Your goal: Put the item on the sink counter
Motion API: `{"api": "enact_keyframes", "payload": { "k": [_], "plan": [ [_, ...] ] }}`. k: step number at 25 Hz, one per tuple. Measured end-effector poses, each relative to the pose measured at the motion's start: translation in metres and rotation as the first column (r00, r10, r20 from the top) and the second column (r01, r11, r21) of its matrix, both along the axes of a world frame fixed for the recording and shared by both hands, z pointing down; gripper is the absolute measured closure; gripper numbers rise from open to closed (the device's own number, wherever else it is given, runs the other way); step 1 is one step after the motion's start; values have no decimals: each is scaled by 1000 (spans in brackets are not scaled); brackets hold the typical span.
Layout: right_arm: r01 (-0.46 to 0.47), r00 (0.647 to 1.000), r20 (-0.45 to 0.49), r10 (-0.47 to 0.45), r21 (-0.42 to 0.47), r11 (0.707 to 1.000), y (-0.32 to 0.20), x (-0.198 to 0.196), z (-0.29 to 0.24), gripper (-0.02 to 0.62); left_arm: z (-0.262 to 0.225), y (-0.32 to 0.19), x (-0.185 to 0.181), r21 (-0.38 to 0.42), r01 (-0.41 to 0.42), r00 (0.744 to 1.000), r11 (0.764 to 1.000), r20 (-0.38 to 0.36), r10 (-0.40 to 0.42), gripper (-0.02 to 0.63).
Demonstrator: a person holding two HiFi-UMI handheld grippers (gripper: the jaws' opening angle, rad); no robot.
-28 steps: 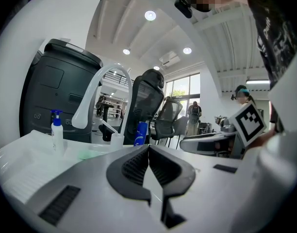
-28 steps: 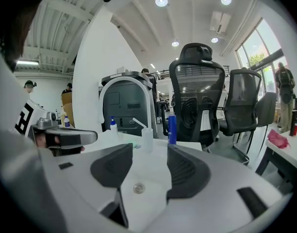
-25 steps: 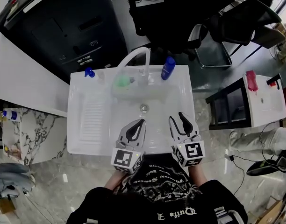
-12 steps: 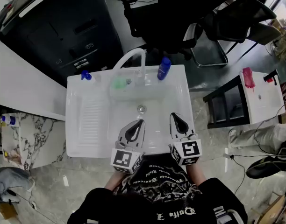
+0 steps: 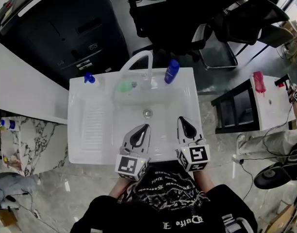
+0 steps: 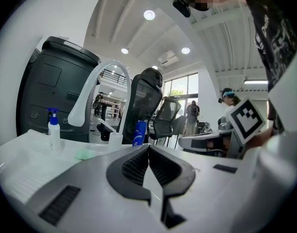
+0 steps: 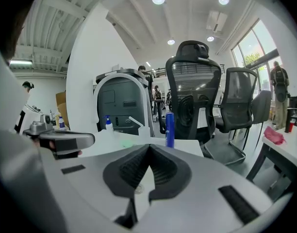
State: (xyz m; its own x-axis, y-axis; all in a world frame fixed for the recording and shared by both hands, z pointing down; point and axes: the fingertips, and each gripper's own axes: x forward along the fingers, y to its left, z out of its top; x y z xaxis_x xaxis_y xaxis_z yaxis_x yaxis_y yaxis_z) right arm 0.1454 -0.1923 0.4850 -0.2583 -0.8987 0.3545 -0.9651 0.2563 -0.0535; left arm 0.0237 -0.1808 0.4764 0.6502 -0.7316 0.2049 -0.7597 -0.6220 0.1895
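A white sink (image 5: 85, 130) with a curved white faucet (image 5: 137, 58) lies below me. On its back ledge stand a tall blue bottle (image 5: 172, 71), a small pump bottle with a blue top (image 5: 90, 77), a small white bottle (image 5: 153, 83) and a green pad (image 5: 124, 87). My left gripper (image 5: 148, 125) and right gripper (image 5: 180, 119) hover side by side over the basin's near edge, both shut with nothing in them. The left gripper view shows its shut gripper (image 6: 148, 147) facing the blue bottle (image 6: 139, 133) and the pump bottle (image 6: 53, 130). The right gripper (image 7: 149, 146) points toward the blue bottle (image 7: 170, 129).
Black office chairs (image 5: 187, 13) and a large black cabinet (image 5: 66, 28) stand behind the sink. A white side table (image 5: 272, 98) with a pink item (image 5: 259, 83) is at the right. A ribbed drainboard (image 5: 96, 123) forms the sink's left part. The drain (image 5: 147, 113) lies mid-basin.
The right gripper's jaws have closed from open to shut. Both grippers stay over the basin's near edge; the view has shifted slightly.
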Motion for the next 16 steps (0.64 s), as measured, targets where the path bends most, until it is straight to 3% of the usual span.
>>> {"api": "enact_keyframes", "payload": {
  "k": [16],
  "plan": [
    [9,1000,-16,-9,-3,1000,-10,1,2,597,3,-9,-6,-12,34,999,999,2,-34,600]
  ]
}}
